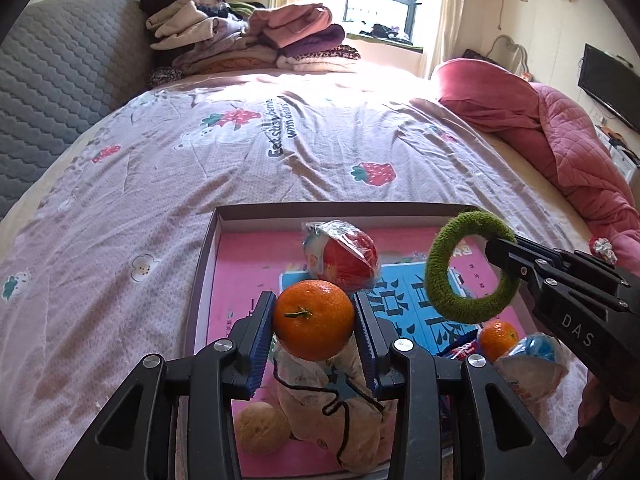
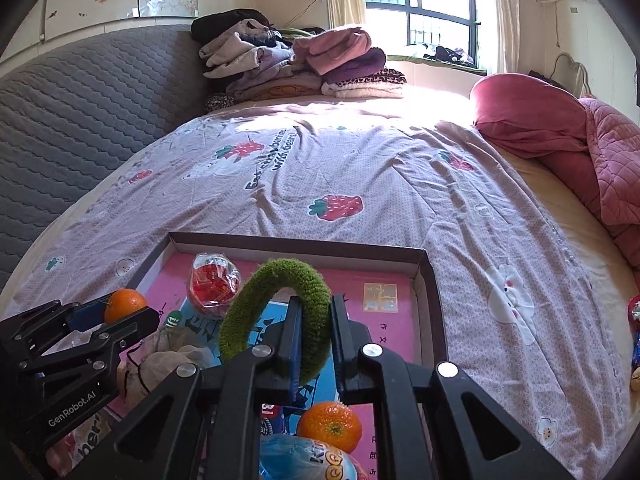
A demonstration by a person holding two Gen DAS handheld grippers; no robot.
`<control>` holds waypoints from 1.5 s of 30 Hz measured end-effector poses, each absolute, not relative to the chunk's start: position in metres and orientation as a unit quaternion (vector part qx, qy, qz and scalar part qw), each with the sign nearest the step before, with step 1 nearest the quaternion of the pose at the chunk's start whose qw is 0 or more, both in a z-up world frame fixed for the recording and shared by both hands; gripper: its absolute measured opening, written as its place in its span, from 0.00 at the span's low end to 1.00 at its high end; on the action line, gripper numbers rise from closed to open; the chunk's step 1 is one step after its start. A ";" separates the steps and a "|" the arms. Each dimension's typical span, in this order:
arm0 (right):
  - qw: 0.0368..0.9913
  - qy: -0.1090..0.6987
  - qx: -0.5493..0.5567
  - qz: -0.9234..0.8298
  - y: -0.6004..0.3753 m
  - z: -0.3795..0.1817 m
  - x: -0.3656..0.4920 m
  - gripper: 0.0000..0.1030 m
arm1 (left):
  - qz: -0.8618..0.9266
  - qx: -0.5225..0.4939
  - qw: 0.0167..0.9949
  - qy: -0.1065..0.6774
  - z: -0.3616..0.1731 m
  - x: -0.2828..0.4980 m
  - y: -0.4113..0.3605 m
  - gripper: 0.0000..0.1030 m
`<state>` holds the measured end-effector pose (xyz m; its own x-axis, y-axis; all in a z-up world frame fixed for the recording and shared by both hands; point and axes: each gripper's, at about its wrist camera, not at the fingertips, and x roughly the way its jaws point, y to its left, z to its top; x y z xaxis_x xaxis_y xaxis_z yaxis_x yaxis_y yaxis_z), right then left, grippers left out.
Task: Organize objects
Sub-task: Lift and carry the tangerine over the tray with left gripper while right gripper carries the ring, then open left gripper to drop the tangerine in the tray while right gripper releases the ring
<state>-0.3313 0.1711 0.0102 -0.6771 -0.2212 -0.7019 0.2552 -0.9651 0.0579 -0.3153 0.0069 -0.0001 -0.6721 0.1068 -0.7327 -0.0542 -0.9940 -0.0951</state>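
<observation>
My left gripper is shut on an orange tangerine and holds it above a shallow cardboard box with a pink bottom. It also shows at the left of the right wrist view. My right gripper is shut on a green fuzzy ring above the same box; the ring also shows in the left wrist view. In the box lie a wrapped red snack, a second tangerine, a cloth pouch with a dark cord and a walnut.
The box sits on a bed with a strawberry-print sheet. Folded clothes are stacked at the far side. A pink quilt lies at the right and a grey padded headboard at the left. A blue wrapped snack lies near the box front.
</observation>
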 end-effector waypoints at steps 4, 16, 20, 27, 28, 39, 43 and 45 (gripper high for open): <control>0.126 0.034 0.398 -0.908 0.167 -0.001 -0.338 0.13 | 0.907 -0.418 0.040 -0.035 -0.013 -0.327 0.005 0.38; 0.103 0.081 0.440 -0.888 0.156 -0.015 -0.348 0.13 | 0.890 -0.453 0.037 -0.032 -0.036 -0.341 0.004 0.39; 0.101 0.089 0.454 -0.881 0.156 -0.018 -0.349 0.13 | 0.890 -0.455 0.033 -0.028 -0.035 -0.339 0.005 0.39; 0.098 0.089 0.463 -0.877 0.157 -0.017 -0.349 0.13 | 0.889 -0.456 0.026 -0.019 -0.032 -0.335 0.005 0.54; 0.097 0.088 0.464 -0.876 0.157 -0.017 -0.349 0.13 | 0.890 -0.455 0.027 -0.017 -0.031 -0.334 0.006 0.55; 0.079 0.096 0.457 -0.881 0.162 -0.006 -0.342 0.26 | 0.893 -0.450 0.016 -0.018 -0.020 -0.322 -0.001 0.62; 0.077 0.096 0.450 -0.884 0.165 0.003 -0.336 0.37 | 0.894 -0.447 0.016 -0.020 -0.014 -0.315 -0.002 0.65; 0.077 0.097 0.446 -0.886 0.165 0.008 -0.332 0.38 | 0.896 -0.444 0.016 -0.020 -0.010 -0.311 -0.002 0.66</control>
